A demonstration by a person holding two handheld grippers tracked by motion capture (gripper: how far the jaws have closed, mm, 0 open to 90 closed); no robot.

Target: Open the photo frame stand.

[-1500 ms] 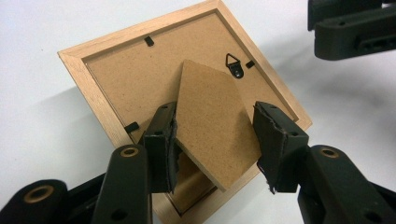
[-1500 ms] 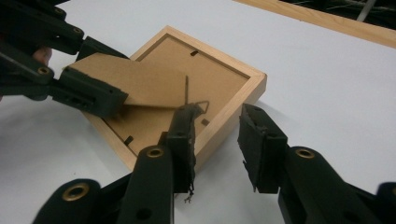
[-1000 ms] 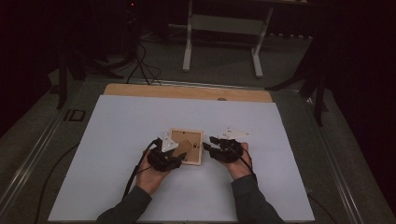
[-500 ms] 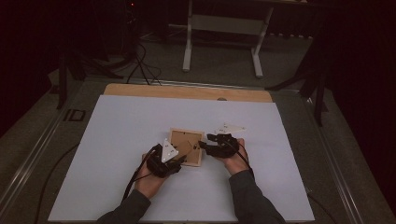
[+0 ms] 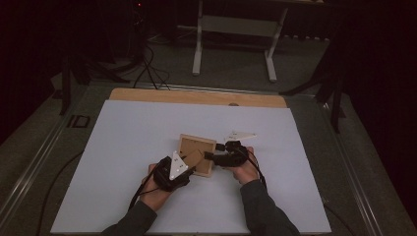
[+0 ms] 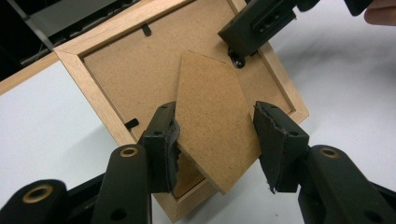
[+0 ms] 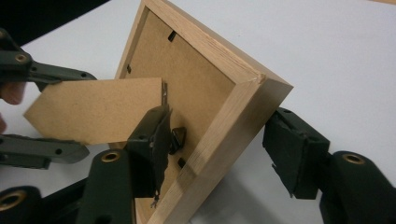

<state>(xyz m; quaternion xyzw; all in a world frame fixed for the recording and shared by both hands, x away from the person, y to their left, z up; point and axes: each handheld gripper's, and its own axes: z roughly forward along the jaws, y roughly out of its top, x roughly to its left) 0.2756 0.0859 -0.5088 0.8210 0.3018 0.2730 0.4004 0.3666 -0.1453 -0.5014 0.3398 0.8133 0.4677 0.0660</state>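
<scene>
My left tool (image 6: 215, 135) straddles the frame's fold-out stand (image 6: 212, 126); one jaw touches its edge, the other stands clear, so nothing is clamped. My right tool (image 7: 217, 149) has just been opening around the corner of the picture frame (image 7: 210, 79), released, with the wood between its jaws. Risk: with neither tool gripping, the tilted frame could drop flat or slide on the table (image 5: 123, 147), and a twist from my left tool might strain the stand's hinge. The frame lies back-up between both tools, pale wood rim, brown fibreboard back, small black clips.
</scene>
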